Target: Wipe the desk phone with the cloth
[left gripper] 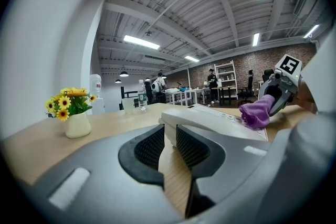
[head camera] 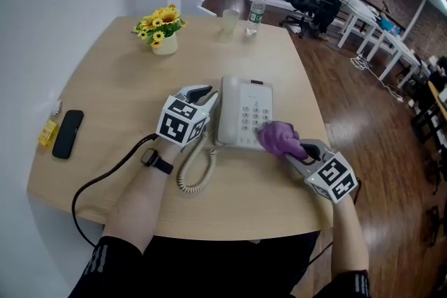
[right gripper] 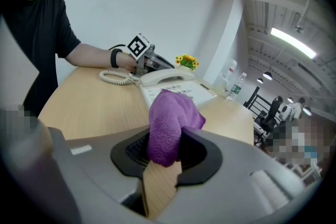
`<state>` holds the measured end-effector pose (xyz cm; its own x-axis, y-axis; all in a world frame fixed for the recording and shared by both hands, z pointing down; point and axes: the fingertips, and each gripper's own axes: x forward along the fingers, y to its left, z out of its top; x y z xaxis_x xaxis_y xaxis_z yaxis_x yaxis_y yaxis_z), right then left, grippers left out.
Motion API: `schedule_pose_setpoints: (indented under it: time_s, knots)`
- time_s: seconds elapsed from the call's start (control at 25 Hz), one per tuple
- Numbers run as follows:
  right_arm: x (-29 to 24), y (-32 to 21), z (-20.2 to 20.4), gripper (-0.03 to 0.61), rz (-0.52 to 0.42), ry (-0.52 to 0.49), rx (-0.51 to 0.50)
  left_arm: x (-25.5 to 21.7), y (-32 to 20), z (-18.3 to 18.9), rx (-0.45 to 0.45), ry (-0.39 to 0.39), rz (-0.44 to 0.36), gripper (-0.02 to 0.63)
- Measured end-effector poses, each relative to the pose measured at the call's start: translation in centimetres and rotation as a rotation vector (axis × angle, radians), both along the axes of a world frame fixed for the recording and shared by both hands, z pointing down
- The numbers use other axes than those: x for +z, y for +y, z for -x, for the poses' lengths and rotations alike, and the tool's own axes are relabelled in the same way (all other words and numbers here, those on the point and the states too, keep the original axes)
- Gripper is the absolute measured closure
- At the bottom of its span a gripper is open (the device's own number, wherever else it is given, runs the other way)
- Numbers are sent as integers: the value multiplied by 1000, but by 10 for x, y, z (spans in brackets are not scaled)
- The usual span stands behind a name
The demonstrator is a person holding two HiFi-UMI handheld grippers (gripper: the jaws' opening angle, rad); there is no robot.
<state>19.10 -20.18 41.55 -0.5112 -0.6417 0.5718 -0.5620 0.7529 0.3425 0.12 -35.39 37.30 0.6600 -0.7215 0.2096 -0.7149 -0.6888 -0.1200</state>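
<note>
A white desk phone (head camera: 244,115) lies mid-table with its coiled cord (head camera: 195,174) looping toward me. My right gripper (head camera: 297,148) is shut on a purple cloth (head camera: 279,138), and the cloth rests on the phone's near right corner by the keypad. In the right gripper view the cloth (right gripper: 170,118) bulges out between the pads of that gripper (right gripper: 165,139), with the phone (right gripper: 173,81) just beyond. My left gripper (head camera: 207,93) sits at the phone's left side. Its pads (left gripper: 152,147) are nearly together, and the phone's corner (left gripper: 210,120) lies right at the tips.
A vase of yellow flowers (head camera: 162,30) stands at the far left. A water bottle (head camera: 255,15) and a cup (head camera: 230,22) stand at the far edge. A black handset-like device (head camera: 68,134) and a yellow item (head camera: 49,130) lie at the left edge. A black cable (head camera: 105,181) trails off the near edge.
</note>
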Motion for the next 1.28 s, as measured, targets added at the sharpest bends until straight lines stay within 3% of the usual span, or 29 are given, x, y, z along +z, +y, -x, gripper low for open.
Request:
schedule_pose_setpoints:
  time_s: [0.32, 0.64, 0.88, 1.28]
  knots:
    - [-68, -26, -4, 464, -98, -413, 122, -1, 1, 1, -1, 0, 1, 551]
    - [-91, -83, -26, 463, -98, -687, 229, 0, 0, 0, 2, 1, 2, 551]
    - [-66, -107, -49, 463, -114, -728, 306, 1, 1, 0, 4, -1, 0, 551]
    - [-52, -102, -55, 463, -86, -818, 302, 0, 0, 0, 3, 2, 0, 551]
